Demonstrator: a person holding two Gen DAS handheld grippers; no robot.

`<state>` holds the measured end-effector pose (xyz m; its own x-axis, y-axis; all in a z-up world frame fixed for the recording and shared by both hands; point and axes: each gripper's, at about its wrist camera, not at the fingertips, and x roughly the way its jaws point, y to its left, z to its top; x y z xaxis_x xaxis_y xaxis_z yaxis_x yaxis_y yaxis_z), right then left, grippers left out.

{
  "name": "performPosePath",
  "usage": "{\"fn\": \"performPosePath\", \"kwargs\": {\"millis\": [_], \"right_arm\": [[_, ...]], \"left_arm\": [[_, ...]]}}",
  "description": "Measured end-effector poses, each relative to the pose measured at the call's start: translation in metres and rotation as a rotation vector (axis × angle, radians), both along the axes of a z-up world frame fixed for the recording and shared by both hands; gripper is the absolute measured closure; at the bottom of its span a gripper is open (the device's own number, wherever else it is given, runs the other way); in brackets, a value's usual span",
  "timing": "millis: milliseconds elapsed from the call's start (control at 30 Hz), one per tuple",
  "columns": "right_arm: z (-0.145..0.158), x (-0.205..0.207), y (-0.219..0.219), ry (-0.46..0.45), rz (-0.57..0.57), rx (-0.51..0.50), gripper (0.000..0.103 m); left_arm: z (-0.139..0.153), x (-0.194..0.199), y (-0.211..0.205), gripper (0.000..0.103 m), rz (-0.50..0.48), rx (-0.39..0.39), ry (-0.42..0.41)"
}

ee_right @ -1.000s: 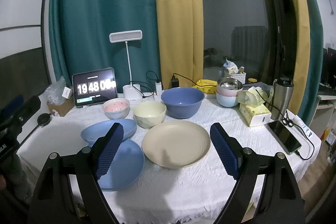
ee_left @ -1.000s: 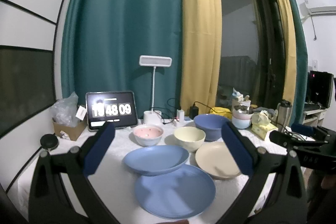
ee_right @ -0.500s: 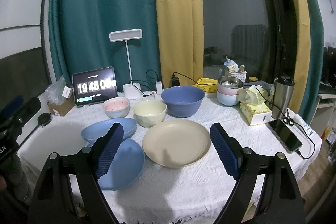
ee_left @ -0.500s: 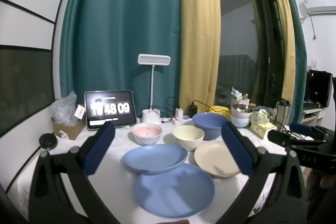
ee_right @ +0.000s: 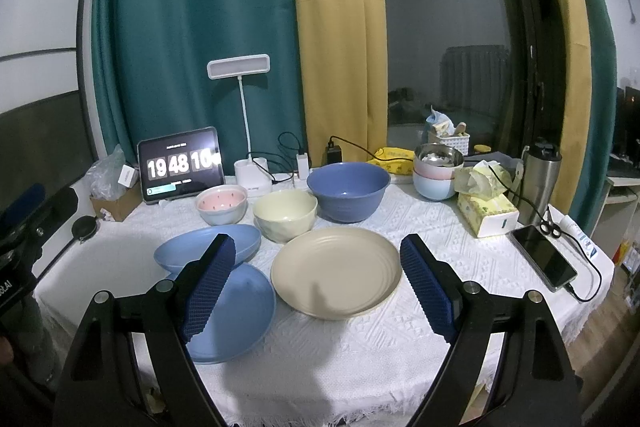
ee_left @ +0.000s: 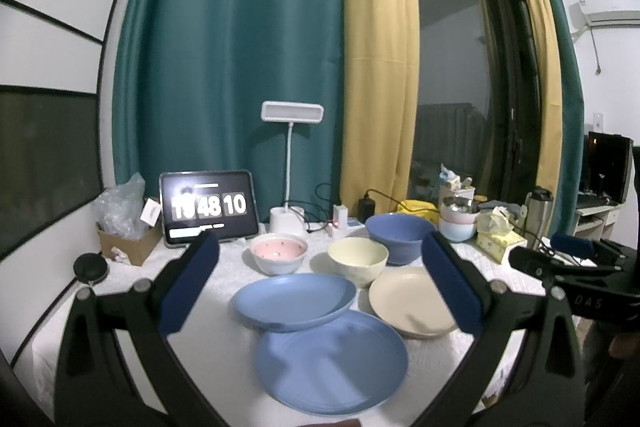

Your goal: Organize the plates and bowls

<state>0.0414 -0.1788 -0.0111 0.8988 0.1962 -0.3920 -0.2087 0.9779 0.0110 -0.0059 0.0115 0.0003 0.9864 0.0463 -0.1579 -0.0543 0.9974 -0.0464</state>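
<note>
1. Left gripper (ee_left: 320, 281): jaws spread wide, blue pads (ee_left: 188, 287) well apart, nothing between them and nothing touched; it hangs above the near edge of the table (ee_left: 216, 347)
2. Right gripper (ee_right: 318, 291): jaws likewise spread wide, ribbed blue pads (ee_right: 208, 287) at 9 and 3 o'clock of the frame centre; holds nothing, touches nothing
3. Right-wrist view, dishes on the white tablecloth: beige plate (ee_right: 336, 273) sits in the gap between the pads, at frame centre
4. Flat blue plate (ee_right: 236, 315) at 8 o'clock of the beige plate, partly hidden behind the left pad; a deeper blue plate (ee_right: 192, 251) lies just behind it, its near edge overlapping the flat plate's far rim
5. Cream bowl (ee_right: 285, 215) at 11 o'clock of the beige plate, just beside its rim; pink bowl (ee_right: 221, 204) at 9 o'clock of the cream bowl; big blue bowl (ee_right: 348, 191) at 2 o'clock of the cream bowl, close to it
6. All three bowls upright, standing singly, none nested
7. Left-wrist view: same layout, flat blue plate nearest at 6 o'clock, beige plate at 4 o'clock
8. Back of table: tablet clock (ee_right: 180, 165) at 10 o'clock, white desk lamp (ee_right: 250, 163) at 12 o'clock
9. Right side of table: tissue box (ee_right: 486, 211), steel flask (ee_right: 540, 179) and phone (ee_right: 544, 261) on a cable, at 2 to 3 o'clock
</note>
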Motion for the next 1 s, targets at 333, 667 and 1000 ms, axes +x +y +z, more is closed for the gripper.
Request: {"fn": "performPosePath", "kwargs": {"millis": [333,667,1000], "right_arm": [[-0.003,0.009,0.004,-0.017,0.014,-0.016,0.015],[-0.009,0.044,-0.015,0.023,-0.011,0.007,0.015],[-0.027,0.086,-0.047,0.096,-0.048,0.052,0.015]], "left_arm": [[0.0,0.008,-0.014,0.001,-0.009,0.022,-0.003],[-0.006,0.063,-0.031,0.001,-0.063,0.051,0.09],[-0.029,0.119,-0.062,0.002,-0.114,0.078,0.233]]}}
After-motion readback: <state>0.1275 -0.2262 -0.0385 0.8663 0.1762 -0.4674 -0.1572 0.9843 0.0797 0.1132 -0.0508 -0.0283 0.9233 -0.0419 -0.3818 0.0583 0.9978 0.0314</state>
